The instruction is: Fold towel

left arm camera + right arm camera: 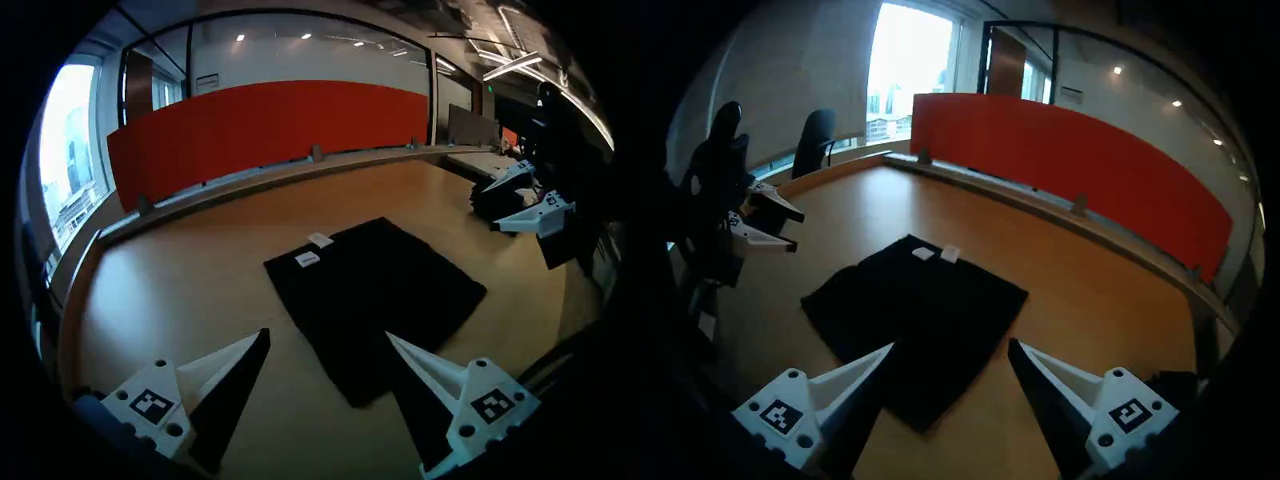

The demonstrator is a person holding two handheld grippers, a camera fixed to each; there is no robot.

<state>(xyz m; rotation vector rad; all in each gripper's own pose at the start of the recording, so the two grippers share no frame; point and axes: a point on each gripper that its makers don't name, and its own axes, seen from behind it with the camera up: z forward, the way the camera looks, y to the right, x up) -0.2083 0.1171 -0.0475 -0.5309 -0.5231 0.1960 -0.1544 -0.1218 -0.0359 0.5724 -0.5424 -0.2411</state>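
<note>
Black towel [376, 304] lies flat on the wooden surface [200, 264], directly ahead of and just below your left tongs [326, 334]. Its near corner points between their two fingers. Two small white tags [308, 258] sit at the towel's far edge, the side away from both tongs.

Your left tongs are spread wide and hold nothing, hovering above the near corner. Your right tongs [951, 344] are likewise apart and empty, hanging over the near edge on their own side. Each pair faces the cloth from a different side, with the towel between them. That placing probably lets each pair take its own corner and carry one edge over evenly.

Both are tilted down toward the cloth, neither touching it. The dark fabric hides any layering, so I cannot tell whether it is already doubled. By my reading, the first grasp has not yet been made.
</note>
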